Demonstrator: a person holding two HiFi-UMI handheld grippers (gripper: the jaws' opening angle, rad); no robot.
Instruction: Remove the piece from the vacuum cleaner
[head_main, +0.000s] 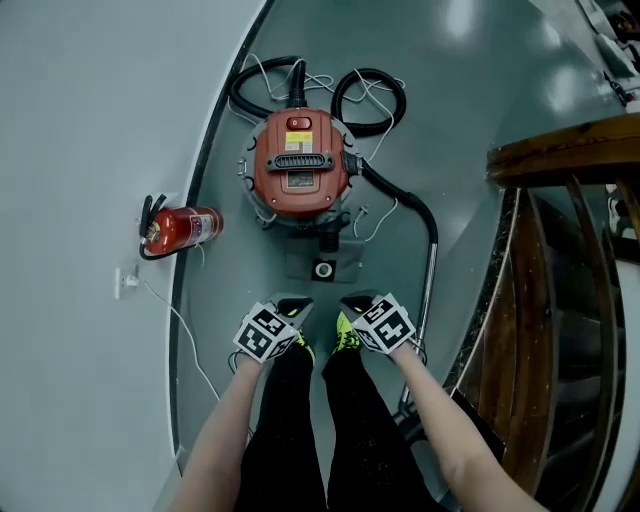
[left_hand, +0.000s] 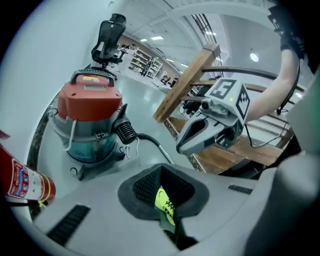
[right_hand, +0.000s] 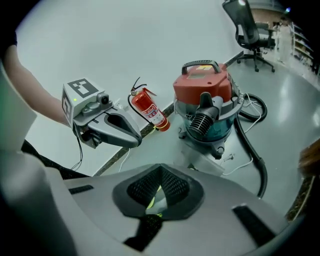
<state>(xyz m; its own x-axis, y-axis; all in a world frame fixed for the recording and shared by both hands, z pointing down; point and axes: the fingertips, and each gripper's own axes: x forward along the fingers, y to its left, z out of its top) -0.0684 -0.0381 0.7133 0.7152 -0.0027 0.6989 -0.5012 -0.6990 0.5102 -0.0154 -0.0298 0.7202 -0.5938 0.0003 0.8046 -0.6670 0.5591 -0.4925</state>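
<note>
- I am holding my left gripper (head_main: 293, 305) low in front of me, above my own feet. Its two fingers are sitting flat together, gripping nothing.
- I am holding my right gripper (head_main: 355, 300) just beside it, near but apart. Its fingers are likewise resting fully together on nothing.
- A sliver of yellow-green is showing through the gap behind each pair of tips, the same colour as my shoes (head_main: 345, 338) below.
- The vacuum cleaner (head_main: 300, 165), red-topped with a clear teal drum, is standing upright on the grey floor (head_main: 480, 100) — well beyond both grippers and close to the floor's curved left edge.
- Its black hose (head_main: 432, 250) is looping behind it and running down its right side toward me.
- A small black block (head_main: 323, 268) with a pale ring is sitting just in front of the vacuum's base — I cannot tell whether it is the piece.
- A red fire extinguisher (head_main: 185, 228) is sitting at the floor's left edge, by the wall.
</note>
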